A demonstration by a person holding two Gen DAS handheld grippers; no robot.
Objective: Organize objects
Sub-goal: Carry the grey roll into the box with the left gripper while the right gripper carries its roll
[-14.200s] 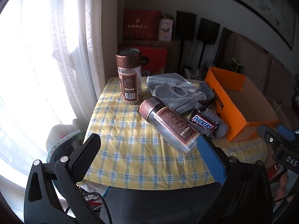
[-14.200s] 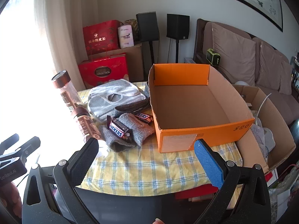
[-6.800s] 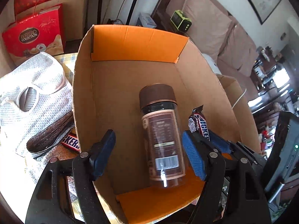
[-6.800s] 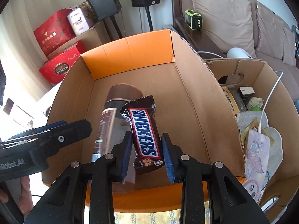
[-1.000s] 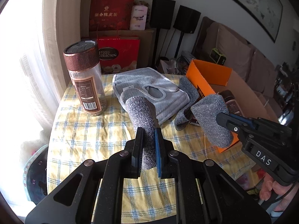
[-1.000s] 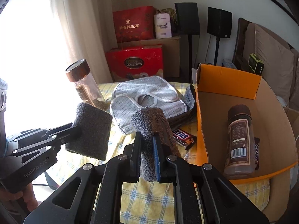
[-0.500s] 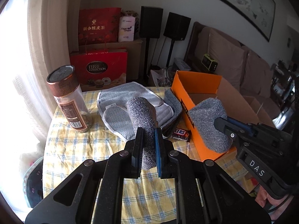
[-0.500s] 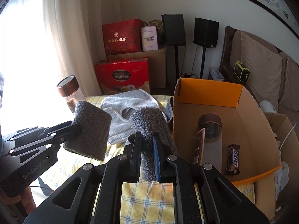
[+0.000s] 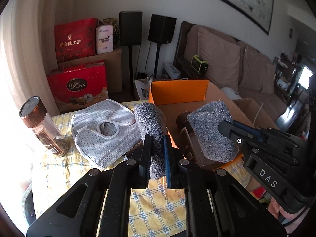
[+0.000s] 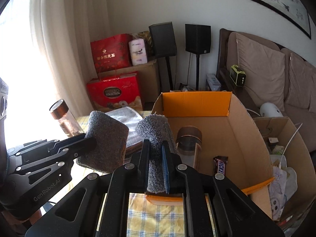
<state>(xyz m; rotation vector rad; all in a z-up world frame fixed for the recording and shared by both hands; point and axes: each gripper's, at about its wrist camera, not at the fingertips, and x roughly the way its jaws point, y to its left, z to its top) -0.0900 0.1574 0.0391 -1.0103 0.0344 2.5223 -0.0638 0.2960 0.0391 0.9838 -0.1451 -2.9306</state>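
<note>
The left gripper (image 9: 156,158) pinches one grey sock (image 9: 152,122) and the right gripper (image 10: 156,165) another (image 10: 156,132), both aloft near the orange box's (image 10: 195,103) near-left corner. Inside lie a jar (image 10: 188,144) and Snickers bar (image 10: 219,165). Left on the table: the upright jar (image 9: 42,127) at the left edge, the mesh cloth (image 9: 102,132), perhaps more hidden.

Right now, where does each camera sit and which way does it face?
Left wrist: on the left claw, angled down at the table; right claw intrudes right.
Right wrist: on the right claw, facing the orange box; left claw intrudes left.
Shared: each claw clamps a grey sock.
</note>
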